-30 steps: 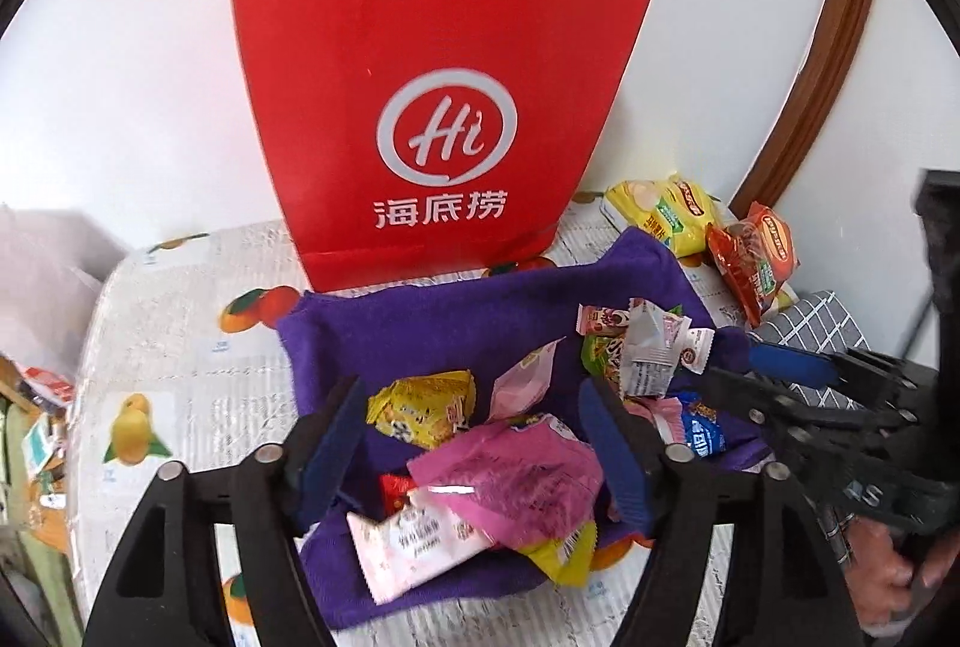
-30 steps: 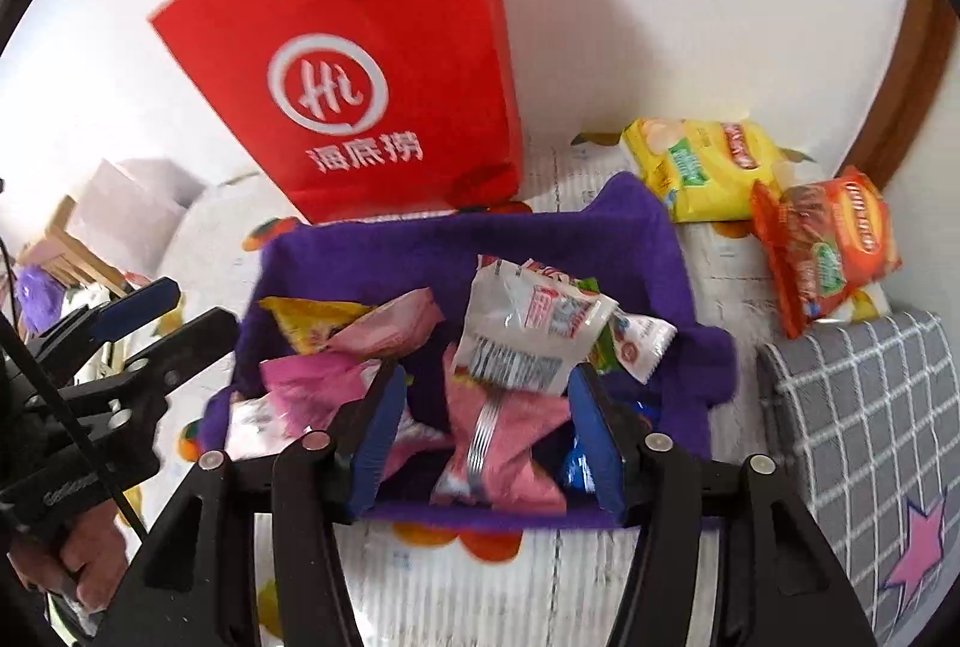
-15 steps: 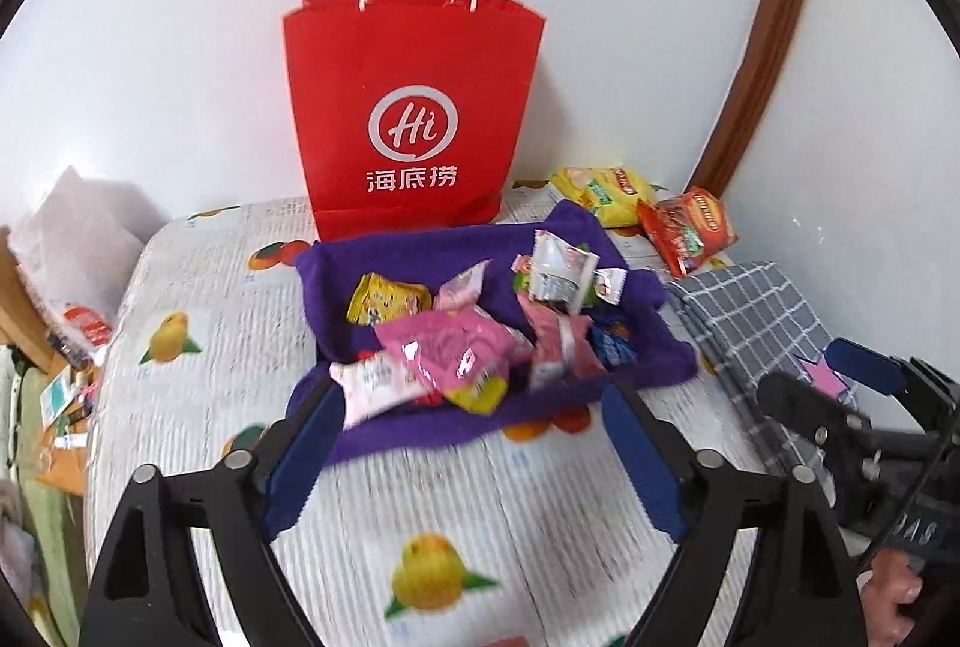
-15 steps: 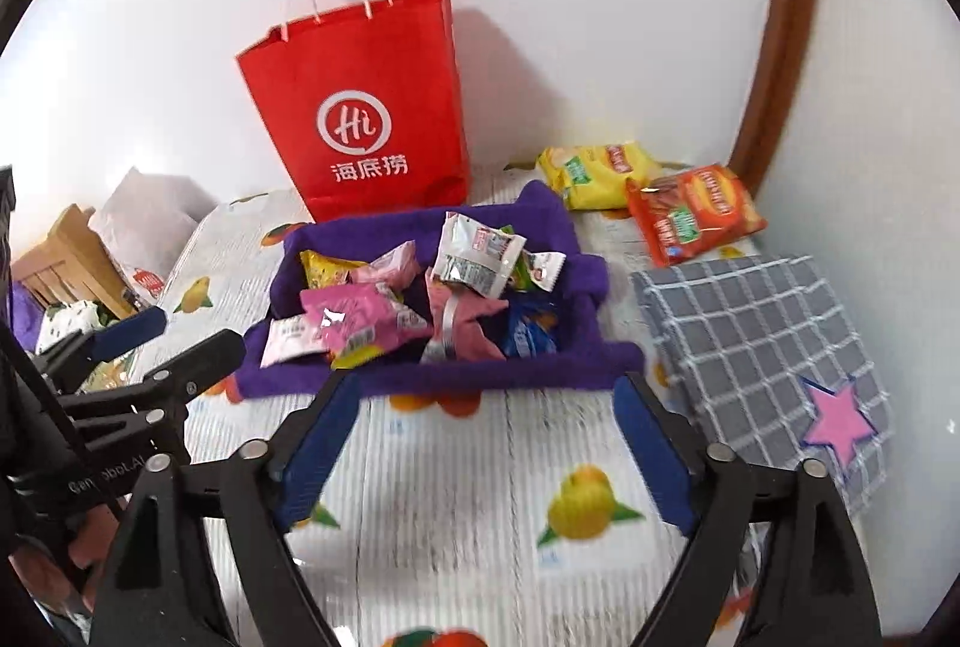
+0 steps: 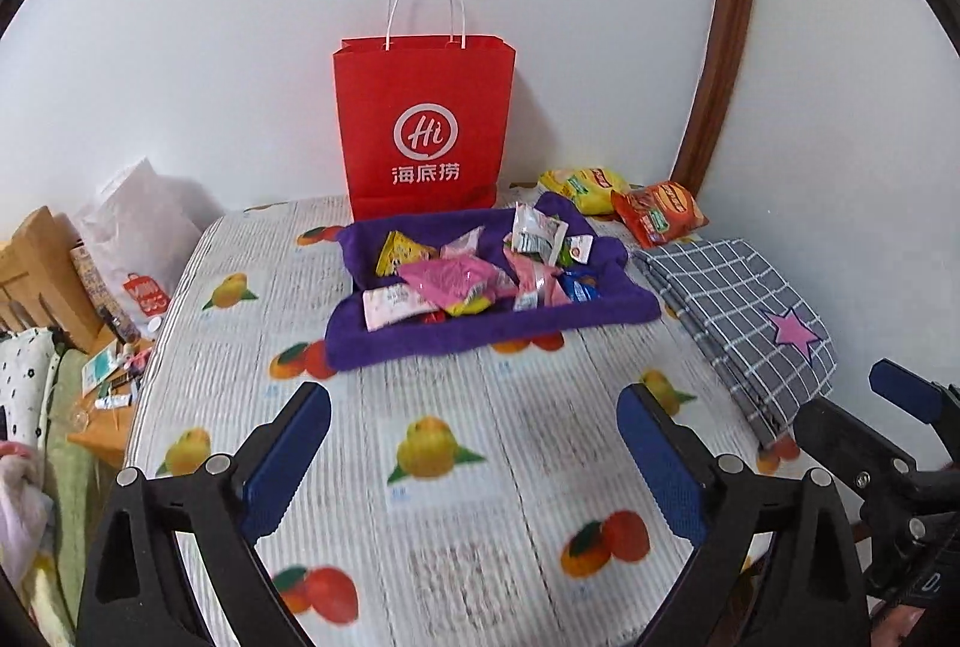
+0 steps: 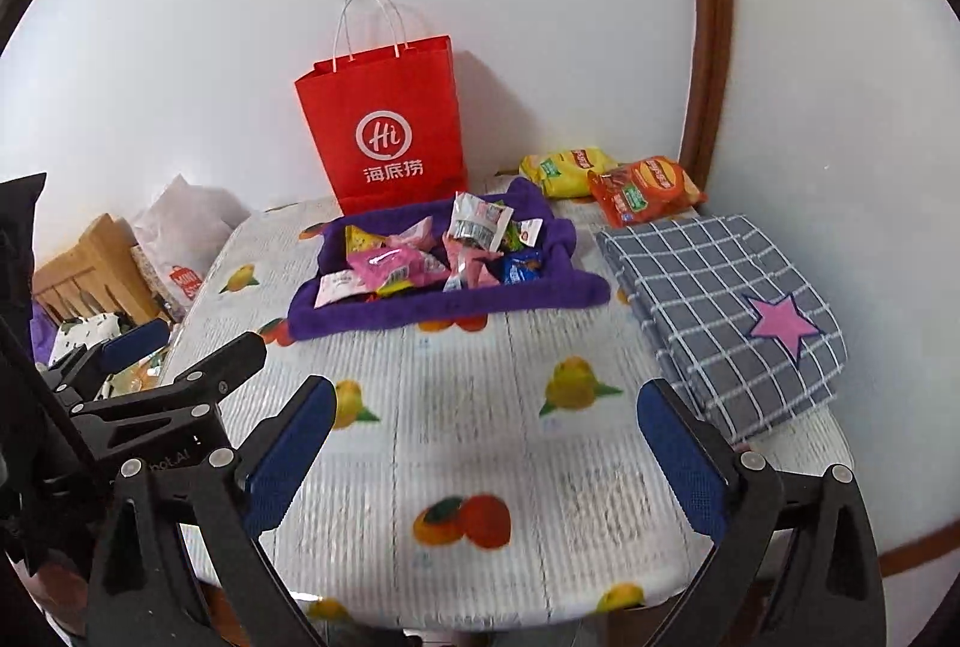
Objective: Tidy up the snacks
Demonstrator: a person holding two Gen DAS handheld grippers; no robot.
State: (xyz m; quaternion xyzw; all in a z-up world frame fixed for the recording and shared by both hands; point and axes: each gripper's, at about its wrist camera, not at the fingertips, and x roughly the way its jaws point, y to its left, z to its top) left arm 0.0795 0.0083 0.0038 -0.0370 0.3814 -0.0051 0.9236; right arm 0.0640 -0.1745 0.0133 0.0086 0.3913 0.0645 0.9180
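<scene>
A purple cloth tray point(image 5: 480, 335) point(image 6: 444, 308) lies on the fruit-print table and holds several small snack packets point(image 5: 462, 281) point(image 6: 420, 263). A yellow chip bag point(image 5: 579, 188) point(image 6: 561, 170) and an orange chip bag point(image 5: 657, 212) point(image 6: 645, 188) lie behind it at the right. My left gripper point(image 5: 474, 458) is open and empty, well short of the tray. My right gripper point(image 6: 486, 458) is open and empty, also near the table's front edge.
A red paper bag point(image 5: 423, 131) point(image 6: 384, 137) stands against the wall behind the tray. A folded grey checked cloth with a pink star point(image 5: 750, 323) point(image 6: 726, 311) lies at the right. A wooden chair and clutter point(image 5: 54, 287) are left of the table.
Both grippers have pulled back from the tray toward the table's front edge and opened wider. The snacks stay in the tray.
</scene>
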